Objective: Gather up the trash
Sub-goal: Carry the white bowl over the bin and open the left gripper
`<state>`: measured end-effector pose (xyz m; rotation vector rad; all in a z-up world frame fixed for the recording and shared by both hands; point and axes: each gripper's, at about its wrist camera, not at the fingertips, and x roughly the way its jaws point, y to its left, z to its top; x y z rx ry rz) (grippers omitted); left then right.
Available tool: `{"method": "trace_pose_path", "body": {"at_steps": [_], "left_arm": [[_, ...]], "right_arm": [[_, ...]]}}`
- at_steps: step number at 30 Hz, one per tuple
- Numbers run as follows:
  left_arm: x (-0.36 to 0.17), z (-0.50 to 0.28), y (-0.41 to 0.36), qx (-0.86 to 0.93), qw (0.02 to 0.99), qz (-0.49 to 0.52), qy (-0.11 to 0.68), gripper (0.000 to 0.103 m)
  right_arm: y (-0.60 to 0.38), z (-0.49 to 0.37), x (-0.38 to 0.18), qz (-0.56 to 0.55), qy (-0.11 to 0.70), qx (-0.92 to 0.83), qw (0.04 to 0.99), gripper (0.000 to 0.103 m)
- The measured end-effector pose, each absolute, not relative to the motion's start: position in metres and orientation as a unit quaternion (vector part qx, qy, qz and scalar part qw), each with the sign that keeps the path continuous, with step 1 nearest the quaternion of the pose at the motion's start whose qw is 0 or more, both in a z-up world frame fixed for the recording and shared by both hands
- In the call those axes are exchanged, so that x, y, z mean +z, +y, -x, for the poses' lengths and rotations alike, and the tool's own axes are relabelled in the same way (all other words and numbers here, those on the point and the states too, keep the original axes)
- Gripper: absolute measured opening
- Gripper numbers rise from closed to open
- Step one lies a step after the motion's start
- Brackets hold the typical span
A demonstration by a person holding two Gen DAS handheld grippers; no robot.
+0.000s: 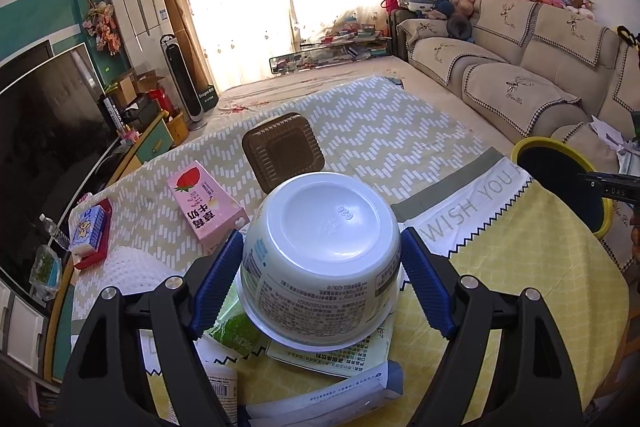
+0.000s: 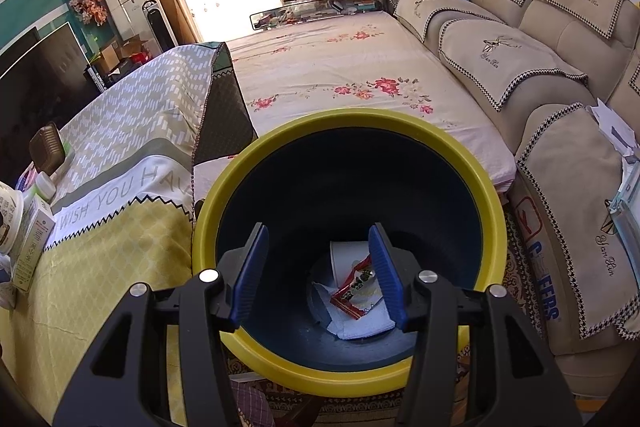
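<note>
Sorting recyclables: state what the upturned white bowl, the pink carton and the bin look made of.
Upturned white bowl: thin glossy plastic, probably; embossed marks on its base, printed label around it.
Pink carton: matte printed paperboard, with folded edges.
Bin: smooth moulded plastic, seemingly; yellow rim, dark inside.

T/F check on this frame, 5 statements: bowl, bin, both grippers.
1. The white bowl sits upside down between the left gripper fingers. True.
2. The yellow-rimmed bin is empty. False: a paper cup, a red wrapper and white tissue lie inside.
3. The right gripper holds a carton. False: nothing is between its fingers; it hangs over the bin.
4. The pink strawberry milk carton lies on the table. True.
5. The brown tray is in the bin. False: it is on the table.
</note>
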<state>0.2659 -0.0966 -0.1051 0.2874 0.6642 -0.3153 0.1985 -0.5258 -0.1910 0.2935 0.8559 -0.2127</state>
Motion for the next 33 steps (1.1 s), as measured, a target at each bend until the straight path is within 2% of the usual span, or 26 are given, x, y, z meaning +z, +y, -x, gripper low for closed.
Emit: {"method": "trace_pose_path", "body": {"at_steps": [6,12,24,33], "left_arm": [[-0.082,-0.248,-0.102,-0.173,0.928,-0.136,0.3,0.079],[-0.064,-0.23,-0.139,-0.233,0.921,-0.131,0.285,0.079],[-0.07,-0.226,-0.281,-0.357,0.874,-0.156,0.289,0.079],[-0.102,-0.231,-0.385,-0.422,0.831,-0.176,0.316,0.079]], "right_arm": [[-0.528,-0.195,-0.186,-0.145,0.406,-0.1,0.897,0.05],[-0.541,-0.181,-0.173,-0.157,0.384,-0.108,0.904,0.05],[-0.585,-0.134,-0.142,-0.181,0.326,-0.143,0.917,0.054],[-0.615,-0.11,-0.139,-0.204,0.306,-0.168,0.915,0.055]]}}
